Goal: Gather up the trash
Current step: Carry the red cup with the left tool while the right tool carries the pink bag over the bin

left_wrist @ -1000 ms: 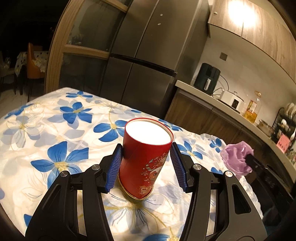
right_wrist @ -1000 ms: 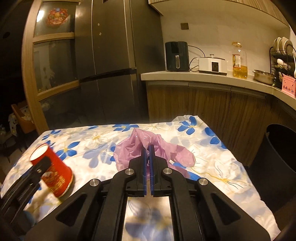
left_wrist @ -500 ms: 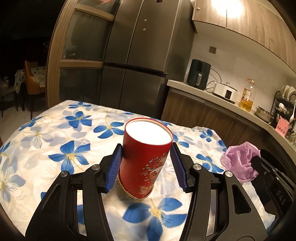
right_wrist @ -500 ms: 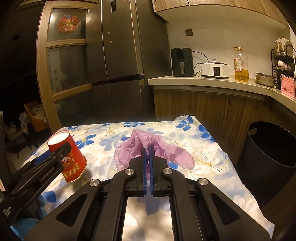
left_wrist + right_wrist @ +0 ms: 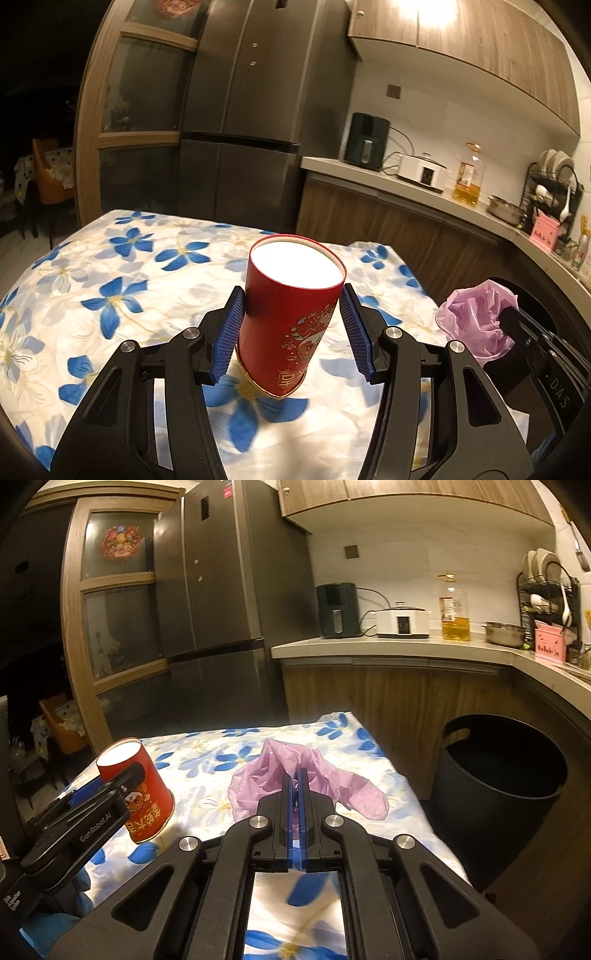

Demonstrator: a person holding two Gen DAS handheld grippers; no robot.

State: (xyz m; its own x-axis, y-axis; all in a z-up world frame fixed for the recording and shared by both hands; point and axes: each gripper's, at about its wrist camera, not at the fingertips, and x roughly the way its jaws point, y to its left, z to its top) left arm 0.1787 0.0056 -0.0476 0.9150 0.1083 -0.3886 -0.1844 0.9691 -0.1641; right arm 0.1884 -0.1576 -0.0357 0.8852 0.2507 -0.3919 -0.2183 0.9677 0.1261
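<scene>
Red cup sat clamped in the left claw over the floral surface, base partly hidden; right claw pinched the purple bag, whose contents couldn't be seen.

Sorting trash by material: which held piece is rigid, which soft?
The red paper cup in the left gripper is rigid; the purple plastic bag in the right gripper is soft.

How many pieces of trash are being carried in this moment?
2. A red paper cup sits between the left gripper's jaws above the floral tablecloth; a crumpled purple plastic bag is pinched in the right gripper. Other pieces may lie out of view.
</scene>
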